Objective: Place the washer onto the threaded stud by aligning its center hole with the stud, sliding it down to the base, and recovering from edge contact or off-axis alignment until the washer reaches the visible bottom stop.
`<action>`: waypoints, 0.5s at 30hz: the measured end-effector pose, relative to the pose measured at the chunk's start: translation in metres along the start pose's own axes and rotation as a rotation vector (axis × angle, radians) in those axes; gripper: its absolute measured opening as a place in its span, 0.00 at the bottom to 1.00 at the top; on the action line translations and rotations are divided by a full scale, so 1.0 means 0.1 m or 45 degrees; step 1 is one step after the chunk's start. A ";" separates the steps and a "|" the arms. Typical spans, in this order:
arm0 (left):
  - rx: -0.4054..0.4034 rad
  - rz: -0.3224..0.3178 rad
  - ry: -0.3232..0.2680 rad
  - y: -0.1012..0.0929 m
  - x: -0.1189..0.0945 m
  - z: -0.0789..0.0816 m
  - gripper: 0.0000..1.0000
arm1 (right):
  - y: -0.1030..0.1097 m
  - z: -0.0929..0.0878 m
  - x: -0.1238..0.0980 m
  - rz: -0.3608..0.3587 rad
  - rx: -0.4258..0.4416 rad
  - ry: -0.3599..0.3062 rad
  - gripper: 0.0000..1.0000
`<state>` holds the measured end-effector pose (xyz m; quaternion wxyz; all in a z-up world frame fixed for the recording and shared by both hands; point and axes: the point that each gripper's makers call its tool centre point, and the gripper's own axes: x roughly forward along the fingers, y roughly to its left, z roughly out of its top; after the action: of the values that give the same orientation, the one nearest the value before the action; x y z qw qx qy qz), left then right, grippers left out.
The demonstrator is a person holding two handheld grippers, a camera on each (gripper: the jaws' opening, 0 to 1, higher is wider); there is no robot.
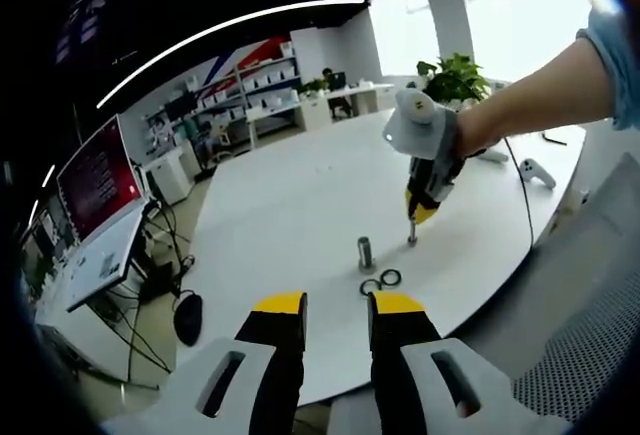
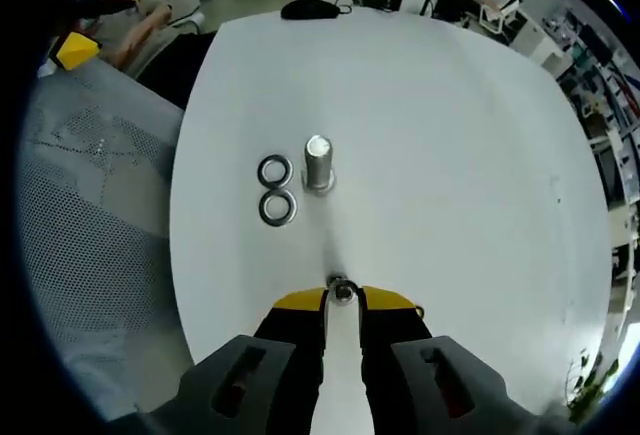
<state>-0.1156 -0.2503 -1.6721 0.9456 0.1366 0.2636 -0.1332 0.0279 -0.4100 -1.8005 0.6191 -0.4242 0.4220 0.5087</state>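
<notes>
on a white table, the right gripper pinches a washer between nearly closed yellow-tipped jaws, short of the upright threaded stud. two more washers lie flat just beside the stud's base. the left gripper hangs back at the table's edge, jaws slightly parted and empty.

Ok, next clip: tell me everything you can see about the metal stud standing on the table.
The stud is a short, silvery metal cylinder standing upright on the white table, apparently on a slightly wider base. Its top looks flat and bright; threads are too small to make out. Nothing sits on it yet. Two washers lie flat just beside it, not touching it as far as I can tell. The right gripper, closed on a small metal piece, is short of it. In the left gripper view the stud stands alone.
</notes>
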 end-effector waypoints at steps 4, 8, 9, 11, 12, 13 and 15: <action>-0.001 0.003 0.000 0.00 0.00 0.00 0.22 | 0.01 -0.01 0.05 0.005 0.007 0.007 0.13; -0.013 0.009 -0.020 0.01 -0.01 0.03 0.22 | 0.03 -0.04 0.12 0.014 0.007 0.021 0.13; -0.014 0.011 -0.025 0.02 -0.01 0.03 0.22 | 0.04 -0.04 0.13 0.020 0.010 0.024 0.13; -0.014 0.014 -0.020 0.02 -0.01 0.03 0.22 | 0.04 -0.06 0.17 0.027 0.006 0.033 0.13; -0.012 0.014 -0.013 0.02 -0.01 0.02 0.22 | 0.04 -0.07 0.19 0.029 0.004 0.039 0.13; -0.012 0.014 -0.011 0.02 -0.01 0.01 0.22 | 0.04 -0.08 0.22 0.035 0.003 0.041 0.13; -0.014 0.015 -0.009 0.02 -0.01 0.01 0.22 | 0.03 -0.09 0.27 0.040 0.001 0.051 0.13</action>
<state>-0.1150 -0.2482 -1.6703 0.9480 0.1325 0.2602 -0.1266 0.0273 -0.4108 -1.8292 0.6027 -0.4274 0.4410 0.5095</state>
